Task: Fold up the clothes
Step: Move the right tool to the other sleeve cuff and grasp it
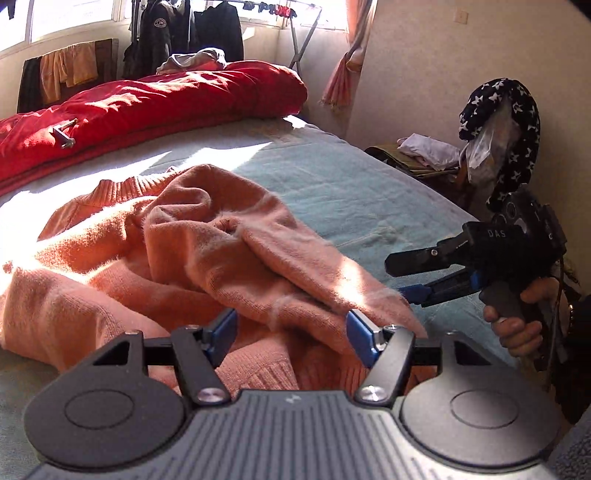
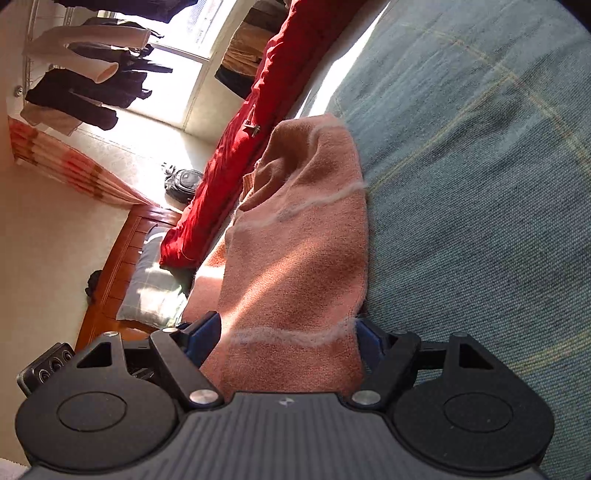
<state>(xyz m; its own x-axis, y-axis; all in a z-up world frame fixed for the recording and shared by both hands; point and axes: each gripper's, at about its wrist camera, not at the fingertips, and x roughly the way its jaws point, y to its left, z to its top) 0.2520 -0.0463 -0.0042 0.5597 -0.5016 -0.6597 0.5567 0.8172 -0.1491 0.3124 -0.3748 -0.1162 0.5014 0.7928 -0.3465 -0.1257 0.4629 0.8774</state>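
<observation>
Orange sweater lies rumpled on the bed, sleeve thrown across the body, collar toward the red duvet. Left gripper has fingers apart over the hem, gripping nothing. Right gripper also spread, sleeve end between its fingers. Looks mid-fold; next likely needs closing on cloth.

Harsh window sunlight — blown-out glare, fisheye-bent edges

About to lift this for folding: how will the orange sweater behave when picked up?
The orange sweater will likely flop and drape, since it lies crumpled in soft folds on the bed. Its fuzzy knit probably grips pads well.
</observation>
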